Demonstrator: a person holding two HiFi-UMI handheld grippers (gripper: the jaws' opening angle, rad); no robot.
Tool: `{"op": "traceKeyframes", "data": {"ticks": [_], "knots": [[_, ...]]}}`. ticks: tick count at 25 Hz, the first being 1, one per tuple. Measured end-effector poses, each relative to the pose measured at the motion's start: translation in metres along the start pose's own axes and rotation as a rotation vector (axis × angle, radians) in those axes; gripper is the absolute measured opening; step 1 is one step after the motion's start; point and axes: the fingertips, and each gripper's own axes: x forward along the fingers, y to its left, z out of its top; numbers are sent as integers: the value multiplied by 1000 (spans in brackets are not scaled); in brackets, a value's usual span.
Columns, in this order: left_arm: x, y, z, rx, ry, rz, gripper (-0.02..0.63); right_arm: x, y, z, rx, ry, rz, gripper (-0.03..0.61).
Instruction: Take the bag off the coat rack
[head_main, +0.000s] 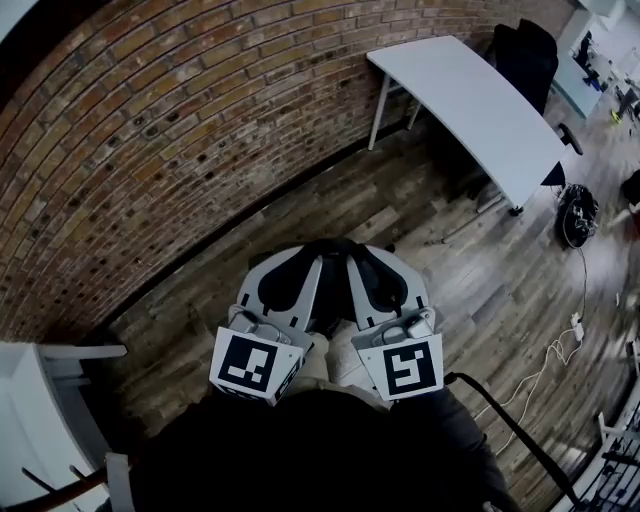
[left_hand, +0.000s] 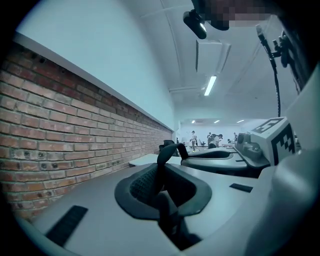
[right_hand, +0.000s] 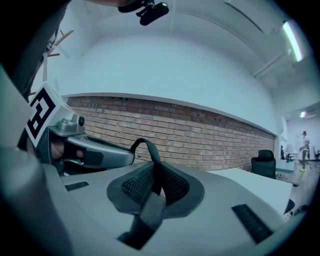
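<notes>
A black bag strap (head_main: 334, 248) arches between my two grippers, which I hold side by side close to my body. My left gripper (head_main: 290, 264) is shut on the strap (left_hand: 161, 172), which loops up out of its jaws. My right gripper (head_main: 376, 264) is also shut on the strap (right_hand: 151, 170), with a flat length hanging toward the camera. A dark mass (head_main: 300, 455) fills the view under the grippers; whether it is the bag or clothing I cannot tell. Wooden pegs of the coat rack (right_hand: 56, 42) show at the upper left of the right gripper view.
A brick wall (head_main: 150, 130) runs along the left and front. A white table (head_main: 470, 100) with a black chair (head_main: 525, 50) stands at the back right. Cables (head_main: 555, 350) lie on the wooden floor at the right. White furniture (head_main: 40, 400) stands at the lower left.
</notes>
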Motion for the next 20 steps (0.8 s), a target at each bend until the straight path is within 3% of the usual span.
{"op": "traceKeyframes", "data": {"ticks": [7, 14, 20], "knots": [[90, 15, 16, 21, 4, -116, 44, 42, -76, -8, 19, 38, -106, 41], [168, 23, 33, -40, -24, -200, 44, 79, -142, -14, 11, 70, -184, 41], [219, 26, 43, -10, -37, -262, 44, 97, -188, -17, 16, 77, -250, 41]]}}
